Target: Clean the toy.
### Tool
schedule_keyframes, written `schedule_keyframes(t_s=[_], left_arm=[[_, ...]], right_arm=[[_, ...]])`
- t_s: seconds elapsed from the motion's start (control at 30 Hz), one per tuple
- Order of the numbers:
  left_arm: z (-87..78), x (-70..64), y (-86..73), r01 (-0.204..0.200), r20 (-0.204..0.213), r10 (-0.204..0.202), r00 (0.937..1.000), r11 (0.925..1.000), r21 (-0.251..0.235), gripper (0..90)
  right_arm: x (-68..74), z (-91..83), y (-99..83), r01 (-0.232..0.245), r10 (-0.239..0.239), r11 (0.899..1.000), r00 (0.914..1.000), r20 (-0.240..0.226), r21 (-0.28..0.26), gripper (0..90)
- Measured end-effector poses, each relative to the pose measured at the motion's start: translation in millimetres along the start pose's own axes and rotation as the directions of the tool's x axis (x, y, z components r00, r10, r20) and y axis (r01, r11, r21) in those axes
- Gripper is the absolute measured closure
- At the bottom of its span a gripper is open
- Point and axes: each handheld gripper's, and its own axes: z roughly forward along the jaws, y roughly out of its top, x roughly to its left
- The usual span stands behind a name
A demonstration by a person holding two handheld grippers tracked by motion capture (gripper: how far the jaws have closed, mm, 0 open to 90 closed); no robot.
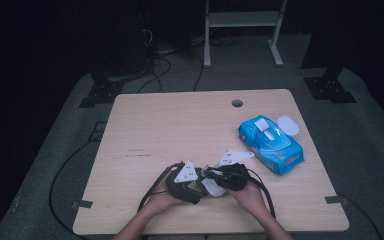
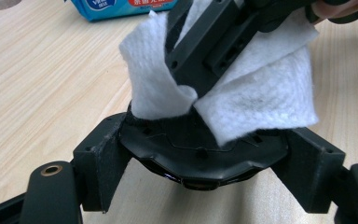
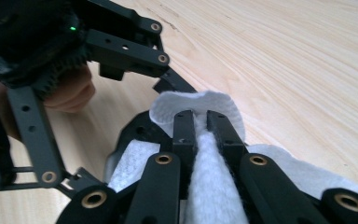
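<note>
The right gripper (image 3: 200, 122) has its jaws pressed together on a white wipe (image 3: 209, 186), which bunches up between them and spills out to both sides. The left gripper (image 2: 200, 154) has its jaws spread wide around a black rounded object (image 2: 200, 161), gripping it at either side. The wipe lies draped over the top edge of that object, touching it. In the high view both grippers meet near the front edge of the wooden table (image 1: 180, 125); a blue wipes pack (image 1: 272, 145), lid flipped open, lies beyond the wipe, off to the right.
</note>
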Motion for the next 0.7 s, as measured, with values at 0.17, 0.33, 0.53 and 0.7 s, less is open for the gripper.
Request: schedule_keyframes(t_s=[0.17, 0.33, 0.53, 0.7], left_arm=[[0.5, -1.2, -0.7, -0.010, -0.007, 0.010, 0.9999, 0.9999, 0.013, 23.6], [3.1, 0.3, -3.7, -0.014, -0.011, 0.014, 0.9998, 0.9991, 0.040, 23.7], [4.8, 2.6, -6.4, -0.016, -0.015, 0.017, 0.9997, 0.9980, 0.061, 23.6], [7.5, 5.9, -11.2, -0.013, -0.028, 0.016, 0.9995, 0.9953, 0.096, 23.6]], right_arm=[[13.4, 5.4, 4.0, 0.041, -0.041, 0.999, 0.9984, -0.039, -0.007, 81.4], [-4.4, 2.9, -3.9, 0.021, -0.021, 1.000, 0.9990, 0.039, 0.020, 81.6], [-14.0, -2.4, -10.6, -0.015, 0.013, 0.999, 0.9975, 0.069, 0.034, 81.5], [-9.7, 1.6, -13.2, -0.006, 0.004, 0.999, 0.9991, 0.042, 0.047, 81.4]])
